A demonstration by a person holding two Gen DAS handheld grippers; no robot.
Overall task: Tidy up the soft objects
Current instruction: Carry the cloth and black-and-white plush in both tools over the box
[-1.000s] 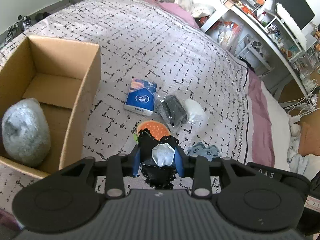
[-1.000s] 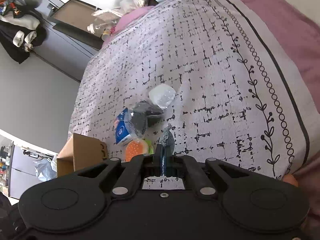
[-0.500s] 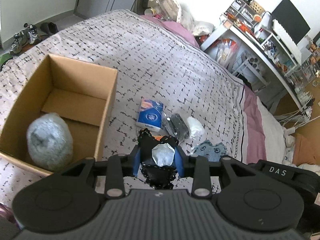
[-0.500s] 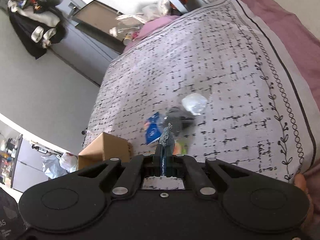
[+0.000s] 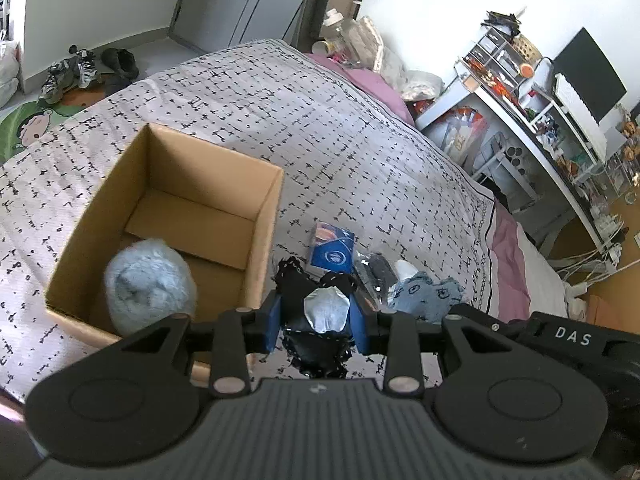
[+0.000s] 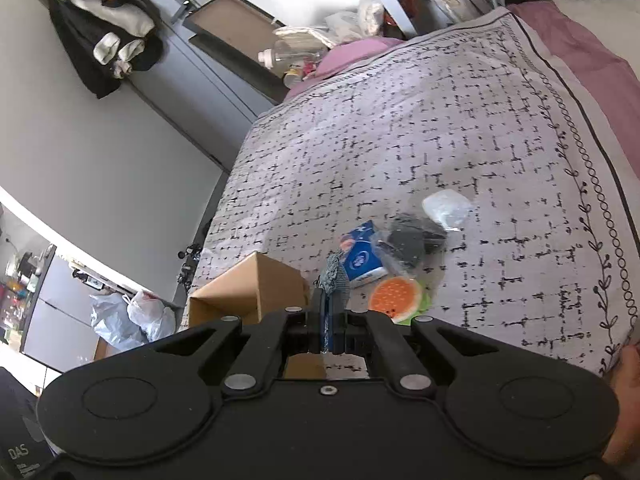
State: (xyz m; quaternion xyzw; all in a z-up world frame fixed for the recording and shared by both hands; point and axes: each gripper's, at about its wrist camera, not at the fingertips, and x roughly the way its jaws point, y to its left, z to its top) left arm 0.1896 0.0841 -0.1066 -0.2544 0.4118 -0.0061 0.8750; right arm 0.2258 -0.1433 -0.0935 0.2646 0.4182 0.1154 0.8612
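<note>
Far left on the patterned bed (image 5: 328, 128), open cardboard box (image 5: 168, 216) holding a fluffy grey ball (image 5: 150, 290). Just right of its wall, left gripper (image 5: 316, 320) raised over the bedspread, fingers (image 5: 270, 320) pinching a black soft toy (image 5: 316, 312). Further right, right gripper (image 6: 330, 320), fingers pressed onto blue-grey cloth (image 6: 334, 276), angled toward tissue pack (image 6: 362, 258).
</note>
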